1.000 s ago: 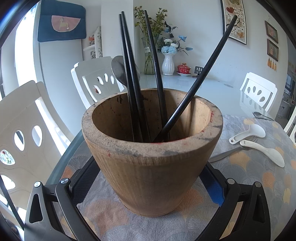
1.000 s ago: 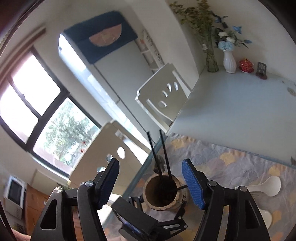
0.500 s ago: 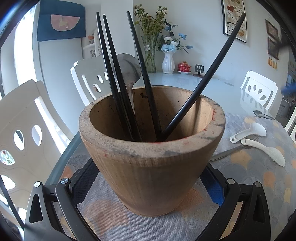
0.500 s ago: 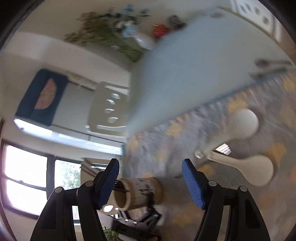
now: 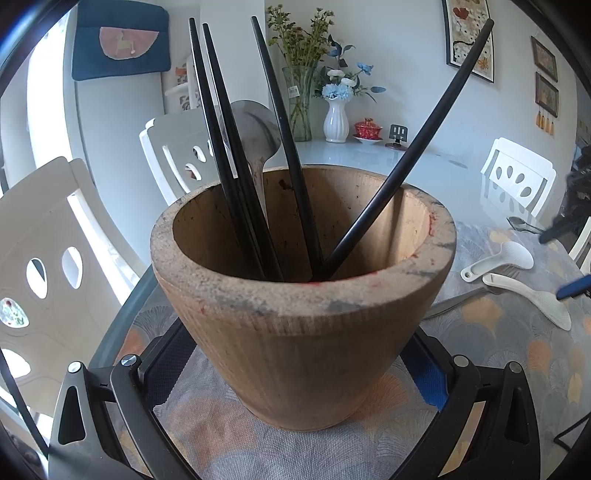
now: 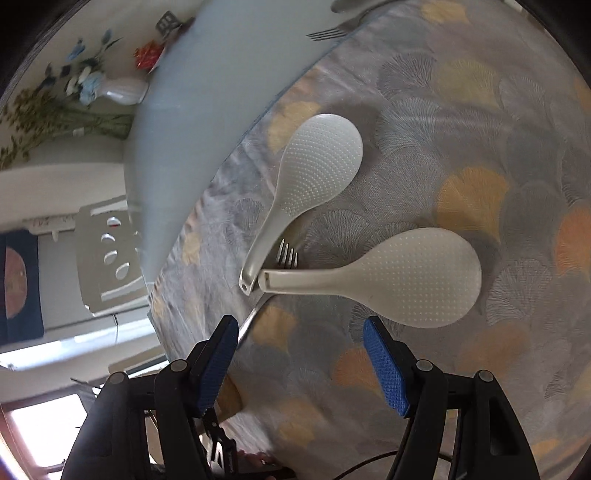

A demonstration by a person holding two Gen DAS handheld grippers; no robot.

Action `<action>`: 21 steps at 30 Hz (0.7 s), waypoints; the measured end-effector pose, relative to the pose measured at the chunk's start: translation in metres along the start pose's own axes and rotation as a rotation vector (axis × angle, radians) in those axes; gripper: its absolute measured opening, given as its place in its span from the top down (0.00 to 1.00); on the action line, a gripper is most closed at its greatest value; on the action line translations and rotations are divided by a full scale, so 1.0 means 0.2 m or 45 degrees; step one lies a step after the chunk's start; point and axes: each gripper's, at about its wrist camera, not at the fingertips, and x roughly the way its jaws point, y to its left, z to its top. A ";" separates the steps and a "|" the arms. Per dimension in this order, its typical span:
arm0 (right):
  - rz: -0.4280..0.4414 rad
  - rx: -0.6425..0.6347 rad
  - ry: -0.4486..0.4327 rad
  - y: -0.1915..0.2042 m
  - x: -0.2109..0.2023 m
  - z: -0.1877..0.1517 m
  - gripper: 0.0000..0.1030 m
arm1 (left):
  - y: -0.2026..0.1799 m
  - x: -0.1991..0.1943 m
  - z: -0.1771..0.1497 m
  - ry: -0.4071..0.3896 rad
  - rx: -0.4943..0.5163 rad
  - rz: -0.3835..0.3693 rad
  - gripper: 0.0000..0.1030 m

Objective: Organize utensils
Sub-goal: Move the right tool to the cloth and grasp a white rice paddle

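Note:
My left gripper [image 5: 295, 373] is shut on a brown wooden utensil pot [image 5: 303, 314] standing on the patterned cloth. The pot holds several black chopsticks [image 5: 236, 155] and a metal spoon [image 5: 255, 125]. My right gripper [image 6: 299, 358] is open and empty, hovering above the cloth. Just beyond its fingers lie two white rice paddles: the near one [image 6: 402, 277] and the far one [image 6: 314, 166]. A metal fork [image 6: 288, 254] lies under their handles. In the left wrist view the paddles [image 5: 517, 273] lie to the right of the pot, and my right gripper's blue pad [image 5: 572, 288] shows at the edge.
The cloth [image 6: 461, 110] covers part of a glass table [image 6: 207, 96]. Another fork [image 6: 328, 33] and a spoon [image 5: 521, 223] lie at the cloth's far edge. White chairs [image 5: 48, 258] stand around the table. Vases of flowers [image 5: 336, 110] stand at the far side.
My right gripper has swung away from above the pot and down toward the two rice paddles. The chopsticks in the pot have shifted and leaned left. My left gripper still holds the pot.

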 end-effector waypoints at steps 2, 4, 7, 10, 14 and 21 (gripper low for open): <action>0.040 -0.006 -0.046 0.02 0.02 0.02 0.34 | 0.00 0.00 0.00 0.002 -0.002 -0.003 0.00; 0.074 -0.047 -0.129 0.05 0.02 0.05 0.34 | 0.01 0.00 -0.01 0.003 -0.005 -0.006 0.00; 0.025 -0.128 -0.147 0.09 0.09 0.10 0.34 | 0.01 0.01 -0.01 0.004 -0.005 -0.006 0.00; 0.065 -0.164 0.015 0.10 0.22 0.11 0.34 | 0.01 0.01 -0.01 0.005 -0.005 -0.007 0.00; 0.054 -0.318 0.234 0.14 0.31 -0.04 0.34 | 0.00 0.01 -0.01 0.009 0.000 -0.001 0.00; -0.060 -0.526 0.441 0.06 0.30 -0.31 0.35 | 0.00 0.01 -0.01 0.010 -0.001 -0.003 0.00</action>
